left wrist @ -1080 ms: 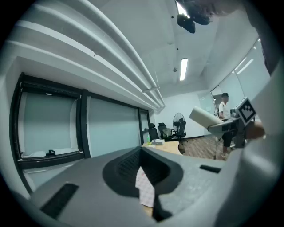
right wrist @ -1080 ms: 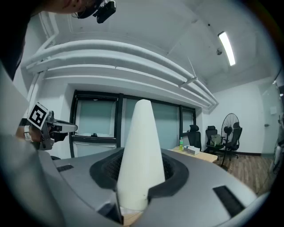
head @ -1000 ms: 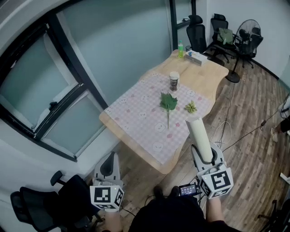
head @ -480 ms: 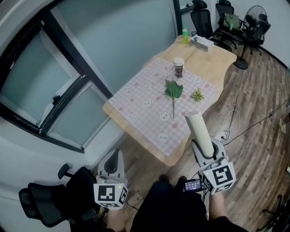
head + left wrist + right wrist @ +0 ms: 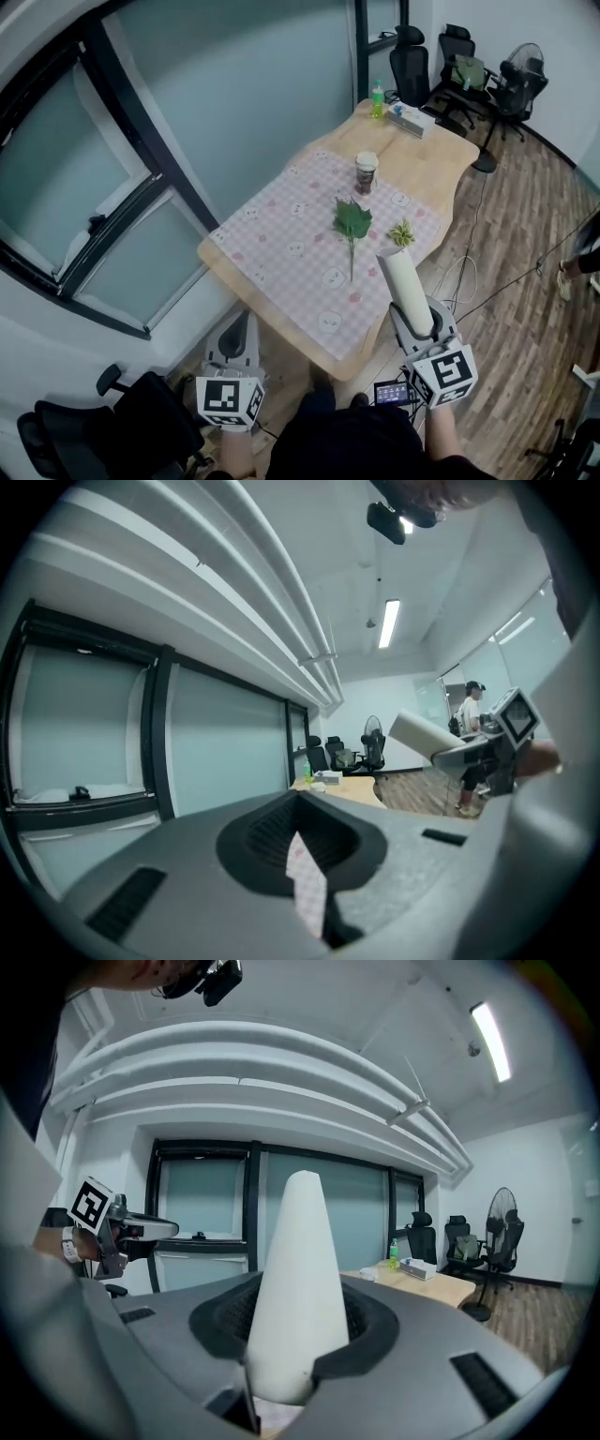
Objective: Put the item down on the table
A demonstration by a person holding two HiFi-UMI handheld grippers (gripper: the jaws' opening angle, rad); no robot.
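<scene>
My right gripper (image 5: 419, 323) is shut on a white paper roll (image 5: 406, 289), which sticks forward and up over the near right edge of the wooden table (image 5: 441, 155). In the right gripper view the white roll (image 5: 295, 1279) rises out of the jaws of the right gripper (image 5: 281, 1372). My left gripper (image 5: 236, 336) hangs below the table's near corner, jaws together and empty. The left gripper view shows the left gripper (image 5: 309, 892) closed, with the roll (image 5: 427, 735) off to the right.
A pink checked cloth (image 5: 291, 248) covers the near half of the table and carries a green leaf (image 5: 352, 223), a small plant (image 5: 401, 233) and a cup (image 5: 366, 172). A green bottle (image 5: 377, 99) and tissue box (image 5: 410, 119) sit at the far end. Office chairs (image 5: 408, 61) and a fan (image 5: 525, 66) stand beyond.
Both grippers have moved forward toward the table's near edge, and the roll's tip now reaches over the cloth's right side. The roll stays gripped.
</scene>
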